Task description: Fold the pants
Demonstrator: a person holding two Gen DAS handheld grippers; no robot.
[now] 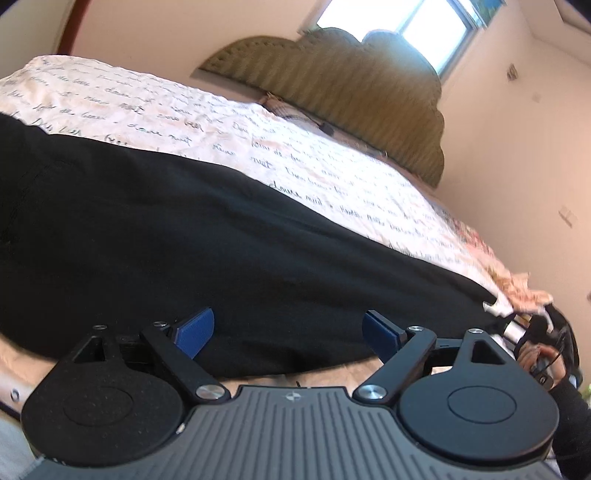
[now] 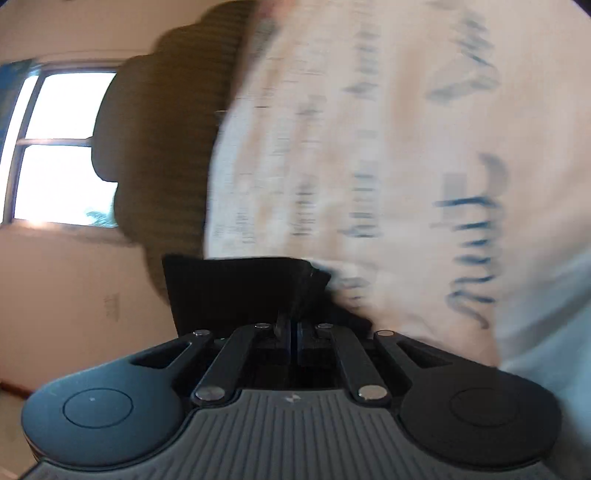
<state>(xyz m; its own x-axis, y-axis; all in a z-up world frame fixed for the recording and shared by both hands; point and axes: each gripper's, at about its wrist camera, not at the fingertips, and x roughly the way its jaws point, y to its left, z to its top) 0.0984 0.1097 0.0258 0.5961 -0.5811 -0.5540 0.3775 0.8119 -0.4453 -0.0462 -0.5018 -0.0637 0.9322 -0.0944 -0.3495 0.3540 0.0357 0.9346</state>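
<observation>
Black pants (image 1: 177, 236) lie spread across a bed with a cream script-print cover (image 1: 236, 125). My left gripper (image 1: 288, 332) is open over the near edge of the pants, its blue pads (image 1: 195, 328) apart and empty. My right gripper (image 2: 293, 332) is shut on a fold of the black pants (image 2: 236, 291) and holds it lifted off the bed cover (image 2: 369, 147); this view is motion-blurred. The right gripper also shows in the left wrist view (image 1: 532, 321) at the far end of the pants.
An olive scalloped headboard (image 1: 351, 96) stands at the head of the bed under a bright window (image 1: 399, 26). Pinkish walls surround the bed. The headboard (image 2: 162, 155) and window (image 2: 62, 147) also show in the right wrist view.
</observation>
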